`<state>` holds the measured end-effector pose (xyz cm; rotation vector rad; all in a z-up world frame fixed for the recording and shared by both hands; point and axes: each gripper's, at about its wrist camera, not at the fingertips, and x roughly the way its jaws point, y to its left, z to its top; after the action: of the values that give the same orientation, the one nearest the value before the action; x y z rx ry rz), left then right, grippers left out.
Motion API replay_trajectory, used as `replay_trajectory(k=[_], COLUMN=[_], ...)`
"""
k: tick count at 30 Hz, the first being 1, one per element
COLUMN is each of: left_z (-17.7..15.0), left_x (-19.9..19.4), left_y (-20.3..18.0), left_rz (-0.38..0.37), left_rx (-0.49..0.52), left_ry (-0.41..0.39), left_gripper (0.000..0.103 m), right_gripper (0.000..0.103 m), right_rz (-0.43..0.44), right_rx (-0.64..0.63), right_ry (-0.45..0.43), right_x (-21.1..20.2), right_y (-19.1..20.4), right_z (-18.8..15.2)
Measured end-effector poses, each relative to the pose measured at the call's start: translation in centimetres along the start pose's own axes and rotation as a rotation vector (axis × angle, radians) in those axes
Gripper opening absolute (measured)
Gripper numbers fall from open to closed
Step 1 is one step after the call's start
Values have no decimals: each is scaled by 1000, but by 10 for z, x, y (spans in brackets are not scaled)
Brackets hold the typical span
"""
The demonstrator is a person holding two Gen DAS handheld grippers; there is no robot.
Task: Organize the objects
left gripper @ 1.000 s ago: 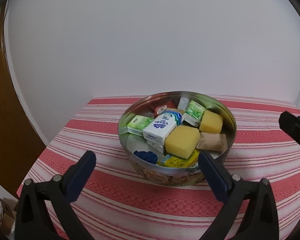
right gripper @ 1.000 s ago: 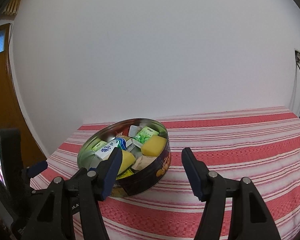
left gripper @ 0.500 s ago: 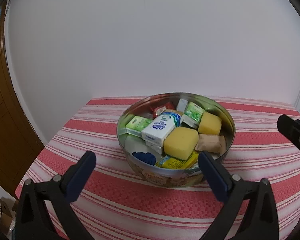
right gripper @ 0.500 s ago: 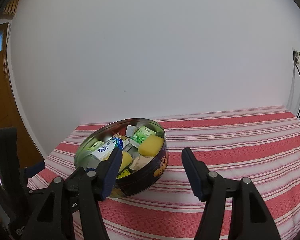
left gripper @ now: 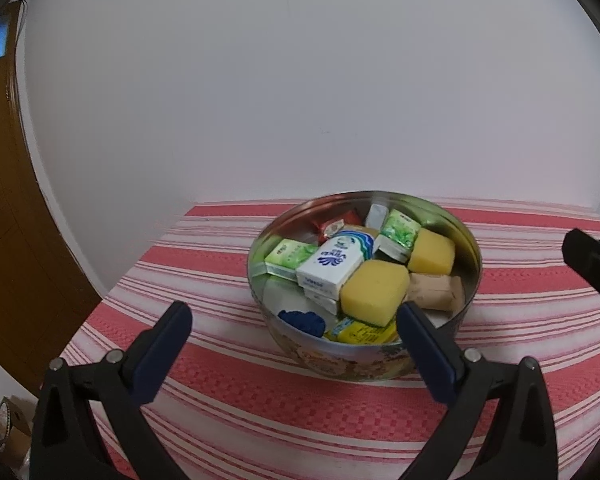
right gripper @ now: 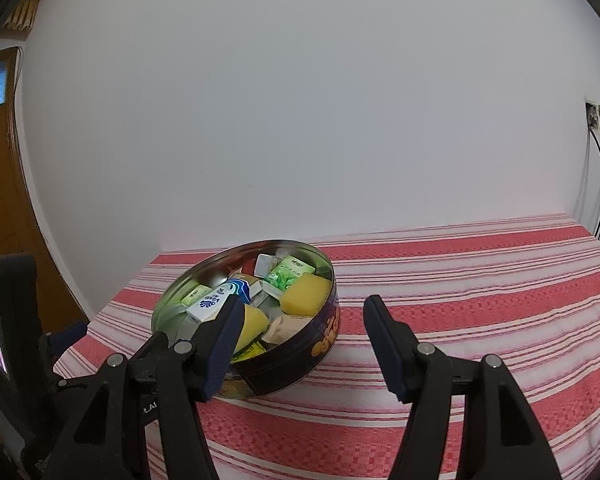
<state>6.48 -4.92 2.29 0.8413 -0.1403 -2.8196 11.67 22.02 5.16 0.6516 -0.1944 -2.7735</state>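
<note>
We see the round tin (left gripper: 364,354), packed with sponges and small packets, sitting toward the counter's (left gripper: 220,400) left edge. Our left tongs (left gripper: 292,344) hover released just before it; our right tongs (right gripper: 302,340) hang released beside its right wall, grasping nothing.

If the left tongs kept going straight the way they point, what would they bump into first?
Probably the round tin. The open left tongs aim at its near wall, and the right-hand finger already overlaps the rim in this view. Depth is hard to judge.
</note>
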Motion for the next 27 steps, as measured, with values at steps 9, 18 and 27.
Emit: replay_trajectory(k=[9,18,27], left_z=[-1,0,3], left_x=[1,0,-1], left_y=[0,-1,1], left_rz=[21,45,25], left_rx=[-2,4,-7], left_ry=[1,-15,-11], left_gripper=[103,103,103], right_gripper=[64,64,64], right_rz=[6,11,9], right_rx=[5,5,9], right_ry=[-4,-2,-5], right_x=[0,1,-1], right_y=[0,0,6], right_z=[-1,-3,-3])
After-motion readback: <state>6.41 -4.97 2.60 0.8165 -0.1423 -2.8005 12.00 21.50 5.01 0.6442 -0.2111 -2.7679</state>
